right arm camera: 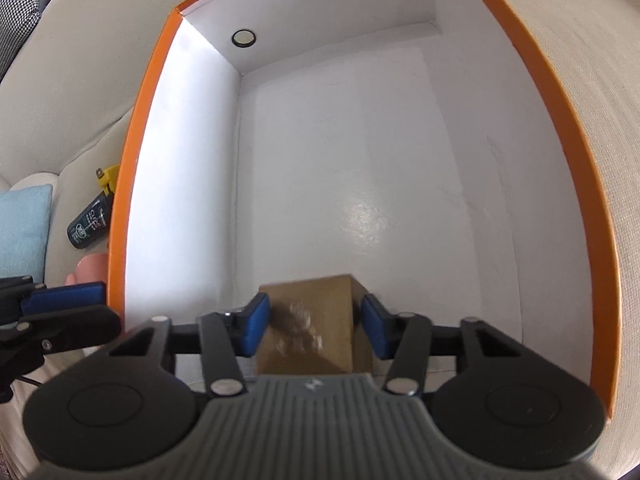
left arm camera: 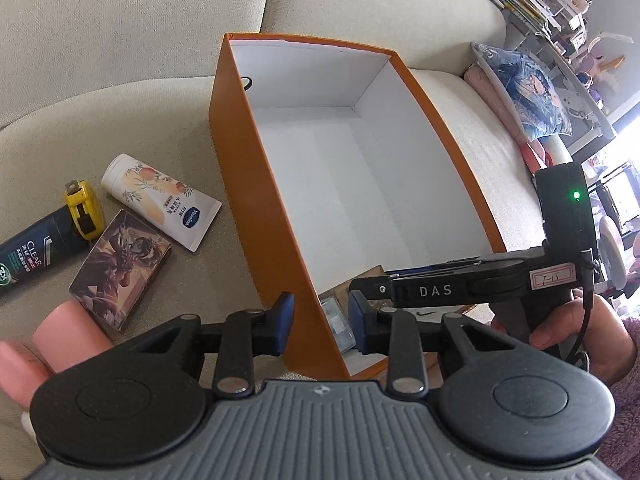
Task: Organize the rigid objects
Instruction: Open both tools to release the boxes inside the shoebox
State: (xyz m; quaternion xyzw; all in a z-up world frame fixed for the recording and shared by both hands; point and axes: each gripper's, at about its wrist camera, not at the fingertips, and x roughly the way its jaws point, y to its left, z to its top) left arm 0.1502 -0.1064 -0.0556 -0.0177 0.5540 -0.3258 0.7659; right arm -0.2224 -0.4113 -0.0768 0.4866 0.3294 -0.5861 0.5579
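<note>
Left gripper [left arm camera: 318,326]: my 2 fingers straddle the orange box [left arm camera: 256,184] wall, not pinching.
Right gripper [right arm camera: 314,330]: I see fingers spread around the brown carton [right arm camera: 312,320], gaps both sides.

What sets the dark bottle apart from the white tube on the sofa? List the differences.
The bottle is dark with CLEAR lettering; the tube is white with a peach print. The bottle is round-bodied; the tube flattens to a sealed end. The tube lies nearer the orange box; the bottle lies further off, against the tape measure. Both lie flat on the sofa.
</note>
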